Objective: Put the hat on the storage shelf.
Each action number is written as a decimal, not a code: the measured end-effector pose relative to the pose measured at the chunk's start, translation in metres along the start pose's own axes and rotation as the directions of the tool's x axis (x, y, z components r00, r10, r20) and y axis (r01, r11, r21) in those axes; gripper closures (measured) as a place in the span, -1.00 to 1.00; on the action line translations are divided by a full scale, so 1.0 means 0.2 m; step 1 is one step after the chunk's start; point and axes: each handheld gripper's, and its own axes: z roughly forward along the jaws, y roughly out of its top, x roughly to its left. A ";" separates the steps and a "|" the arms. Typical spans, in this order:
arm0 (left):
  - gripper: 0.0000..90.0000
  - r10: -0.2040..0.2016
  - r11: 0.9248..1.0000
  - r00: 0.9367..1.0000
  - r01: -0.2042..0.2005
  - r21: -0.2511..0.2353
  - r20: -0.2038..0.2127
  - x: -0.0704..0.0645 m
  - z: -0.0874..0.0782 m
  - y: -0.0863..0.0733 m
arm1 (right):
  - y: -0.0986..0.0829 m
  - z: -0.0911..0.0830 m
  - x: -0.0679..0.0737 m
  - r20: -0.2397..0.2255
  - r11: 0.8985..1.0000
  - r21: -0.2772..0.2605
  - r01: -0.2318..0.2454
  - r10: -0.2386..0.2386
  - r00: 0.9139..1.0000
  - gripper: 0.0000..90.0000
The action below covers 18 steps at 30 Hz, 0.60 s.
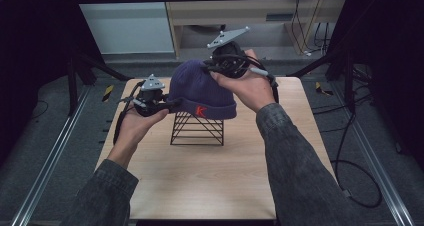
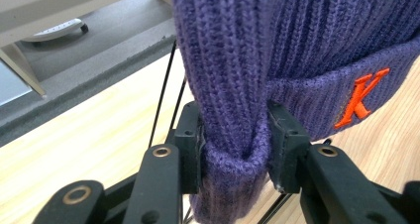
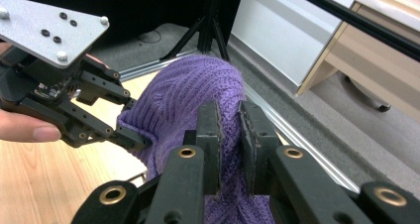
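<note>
A purple knit beanie (image 1: 200,90) with an orange K on its cuff sits over a black wire stand (image 1: 197,129) in the middle of the table. My left gripper (image 1: 169,104) is shut on the beanie's cuff at its left side; in the left gripper view the jaws pinch a fold of the cuff (image 2: 235,149). My right gripper (image 1: 212,68) is shut on the knit at the crown's far right; the right gripper view shows the fabric (image 3: 229,130) squeezed between its pads, with the left gripper (image 3: 136,137) on the cuff beyond.
The light wooden table (image 1: 215,181) has bare room in front of the stand and to both sides. Black tripod legs (image 1: 95,66) and cables (image 1: 350,151) lie on the grey floor around it. A cabinet (image 1: 250,16) stands behind.
</note>
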 end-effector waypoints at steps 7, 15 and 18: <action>0.39 -0.001 1.000 1.000 0.001 0.015 0.006 0.00 0.01 -0.04 | -0.02 0.03 0.01 -0.010 1.000 0.017 0.002 -0.002 1.000 0.78; 0.42 0.006 0.999 1.000 -0.006 0.031 0.012 0.00 0.01 -0.06 | -0.02 0.05 0.02 -0.015 0.999 0.034 0.009 -0.008 1.000 0.77; 0.42 0.005 1.000 1.000 -0.005 0.031 0.017 0.00 0.00 -0.07 | -0.02 0.06 0.03 -0.015 0.999 0.044 0.018 -0.017 1.000 0.76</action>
